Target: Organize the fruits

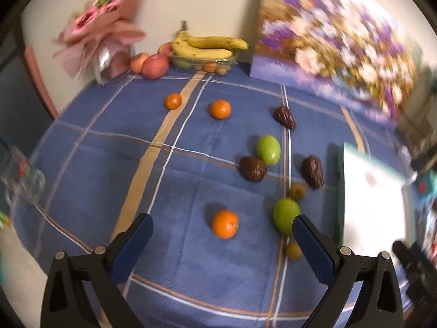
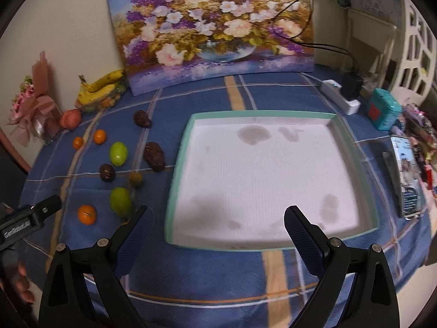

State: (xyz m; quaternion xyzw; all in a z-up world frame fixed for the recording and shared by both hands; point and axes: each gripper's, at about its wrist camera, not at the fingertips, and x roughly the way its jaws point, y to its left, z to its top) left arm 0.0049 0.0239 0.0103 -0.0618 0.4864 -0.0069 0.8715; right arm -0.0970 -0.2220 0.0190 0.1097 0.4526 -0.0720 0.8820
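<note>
Loose fruit lies on the blue checked tablecloth: a near orange (image 1: 225, 223) (image 2: 86, 214), two far oranges (image 1: 220, 109) (image 1: 173, 101), two green fruits (image 1: 286, 215) (image 1: 268, 149), three dark brown fruits (image 1: 252, 168) (image 1: 313, 171) (image 1: 285, 117) and two small yellowish ones (image 1: 297, 190) (image 1: 293, 250). My left gripper (image 1: 222, 231) is open, with the near orange between its fingers' line of view. My right gripper (image 2: 215, 220) is open and empty above the near edge of a white tray with a green rim (image 2: 179, 147). The tray also shows at the right in the left wrist view (image 1: 340, 191).
Bananas (image 1: 207, 45) on a clear container, apples (image 1: 154, 66) and a pink bouquet (image 1: 101, 35) stand at the back left. A flower painting (image 2: 213, 30) leans on the wall. A power strip (image 2: 341, 95), teal tin (image 2: 383, 112) and phone (image 2: 407, 175) lie right of the tray.
</note>
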